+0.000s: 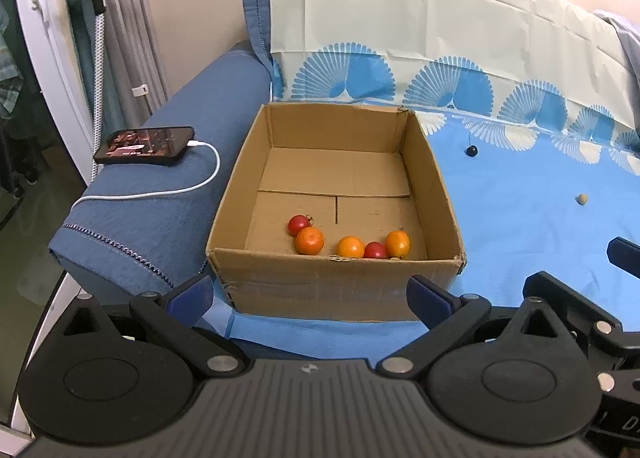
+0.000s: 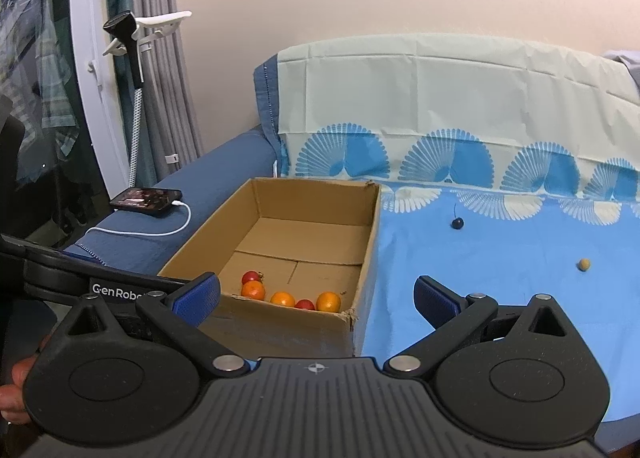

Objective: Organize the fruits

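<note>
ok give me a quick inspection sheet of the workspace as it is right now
surface: light blue patterned cloth spread over a blue sofa.
job's things: open brown cardboard box holds three orange citrus fruits and two small red fruits, all by its near wall; dark cherry with stem and small tan round fruit lie loose on the cloth.
clutter: black phone, screen lit, on the sofa arm.
grippers: left gripper open, empty; right gripper open, empty.
cables: white charging cable plugged into the phone.
surroundings: grey curtain, peach wall.
</note>
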Demonstrator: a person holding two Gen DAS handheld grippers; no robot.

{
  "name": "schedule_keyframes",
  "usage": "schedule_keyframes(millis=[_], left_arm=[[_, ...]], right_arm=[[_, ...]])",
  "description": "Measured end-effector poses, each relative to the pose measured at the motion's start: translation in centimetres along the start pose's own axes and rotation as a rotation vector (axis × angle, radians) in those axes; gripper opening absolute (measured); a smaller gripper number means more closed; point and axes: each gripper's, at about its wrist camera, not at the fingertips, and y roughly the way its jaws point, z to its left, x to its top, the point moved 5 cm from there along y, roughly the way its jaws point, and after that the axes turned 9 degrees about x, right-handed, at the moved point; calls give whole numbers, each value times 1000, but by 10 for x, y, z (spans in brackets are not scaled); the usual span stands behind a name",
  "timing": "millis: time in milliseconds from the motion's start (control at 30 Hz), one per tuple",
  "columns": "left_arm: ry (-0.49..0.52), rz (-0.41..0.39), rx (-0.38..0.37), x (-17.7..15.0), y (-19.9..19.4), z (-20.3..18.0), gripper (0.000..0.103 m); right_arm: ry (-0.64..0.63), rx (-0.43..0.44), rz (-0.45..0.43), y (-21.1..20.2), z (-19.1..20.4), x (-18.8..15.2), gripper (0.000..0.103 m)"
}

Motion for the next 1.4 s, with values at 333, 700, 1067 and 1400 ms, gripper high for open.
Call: schedule_keyframes(millis=[333,700,1067,1400], left_arm=[[62,23,-24,18,16,-42,103],[171,37,-103,66,54,-142,103],[131,77,-123,141,186,-289,103],[93,98,-127,188,341,-384,103]], right_arm=[[77,-48,11,5,-48,-4,102],[208,-263,-16,6,-170,-6,102],[302,-523,-40,52,-354,-3,102],[399,-613,57,157,-499,-44,102]])
